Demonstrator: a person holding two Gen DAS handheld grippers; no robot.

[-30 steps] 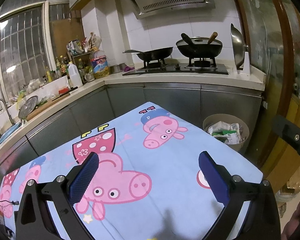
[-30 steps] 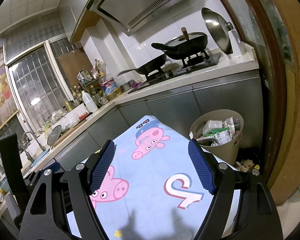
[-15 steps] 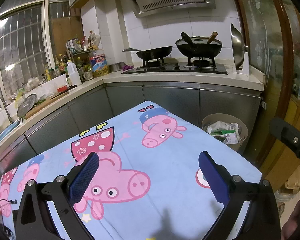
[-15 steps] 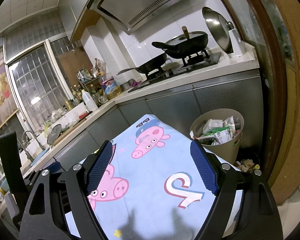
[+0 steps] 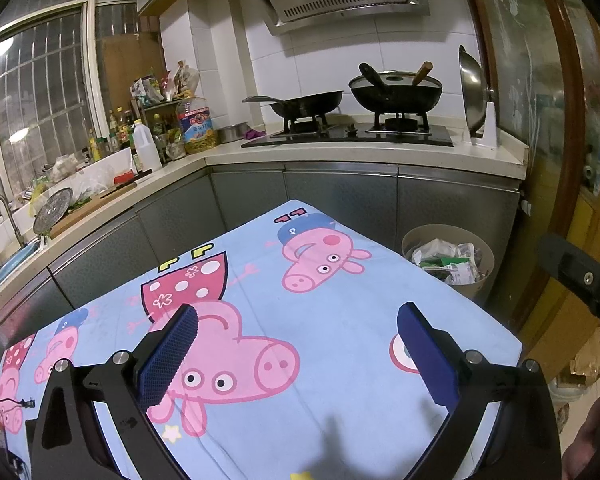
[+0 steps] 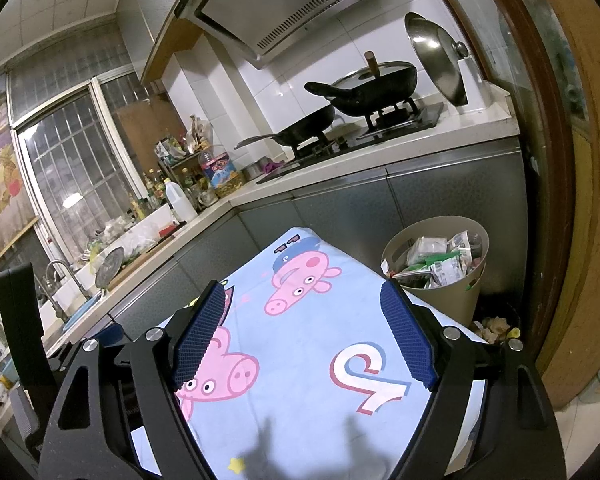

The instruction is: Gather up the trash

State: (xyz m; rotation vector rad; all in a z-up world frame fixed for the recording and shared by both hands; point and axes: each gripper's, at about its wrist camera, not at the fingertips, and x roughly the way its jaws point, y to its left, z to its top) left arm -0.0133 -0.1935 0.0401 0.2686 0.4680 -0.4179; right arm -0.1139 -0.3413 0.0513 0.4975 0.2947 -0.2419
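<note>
1. the left gripper (image 5: 296,352) hangs over the blue cartoon-pig cloth (image 5: 332,320) on the table, its blue pads (image 5: 168,354) spread wide with nothing between them.
2. the right gripper (image 6: 306,336) sits above the same cloth (image 6: 320,340), its fingers also wide apart and empty.
3. the trash bin (image 6: 440,296) stands on the floor past the table's far right corner, against the grey cabinets (image 6: 440,188), stuffed with wrappers (image 6: 436,260).
4. a few scraps (image 6: 494,326) lie on the floor just right of the bin.
5. two woks (image 5: 396,92) sit on the stove on the far counter.
</note>
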